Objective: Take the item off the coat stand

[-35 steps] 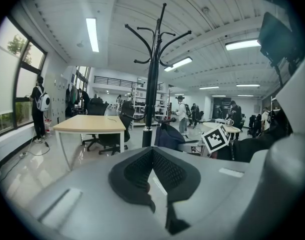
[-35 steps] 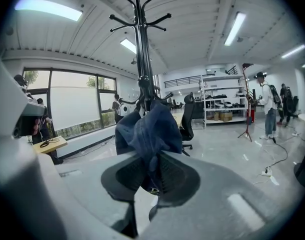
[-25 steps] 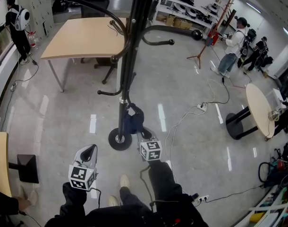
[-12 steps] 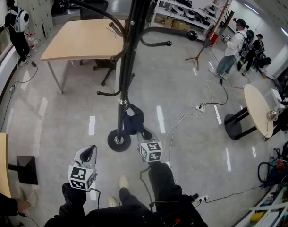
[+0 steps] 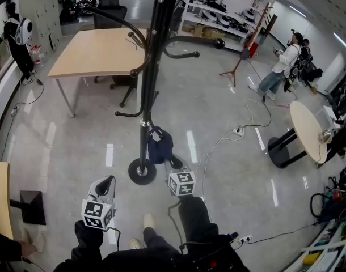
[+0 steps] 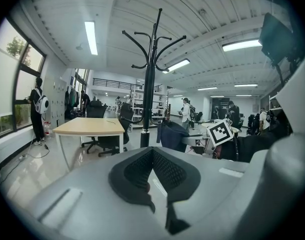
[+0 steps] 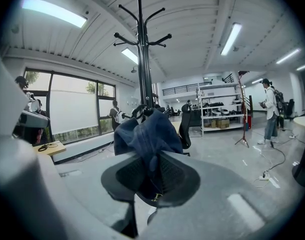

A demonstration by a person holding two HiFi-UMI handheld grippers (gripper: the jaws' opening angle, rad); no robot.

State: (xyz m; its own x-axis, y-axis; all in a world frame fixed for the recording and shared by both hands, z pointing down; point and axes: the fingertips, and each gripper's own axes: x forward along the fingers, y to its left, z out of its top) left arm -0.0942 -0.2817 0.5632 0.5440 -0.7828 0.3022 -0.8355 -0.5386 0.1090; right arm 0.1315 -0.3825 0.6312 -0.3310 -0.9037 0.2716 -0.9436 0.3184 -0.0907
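Observation:
The black coat stand [image 5: 151, 67] rises right in front of me, its round base [image 5: 142, 171] on the floor. A dark blue cloth item [image 5: 160, 149] hangs close beside the pole, low down. My right gripper [image 5: 172, 162] is shut on its lower edge; in the right gripper view the blue cloth [image 7: 145, 135] bunches between the pads of the right gripper [image 7: 152, 170]. Whether its black loop still sits on a hook I cannot tell. My left gripper [image 5: 108, 181] hangs to the left, shut and empty, and the left gripper [image 6: 152, 156] looks at the stand [image 6: 151, 84].
A wooden table [image 5: 96, 52] with an office chair [image 5: 117, 78] stands behind the stand. A round table [image 5: 309, 130] is at the right, white cables [image 5: 218, 143] trail across the floor, and people [image 5: 278, 67] stand by shelving at the back right.
Only the head camera has shifted a little. Both grippers and the blue item keep their places by the pole.

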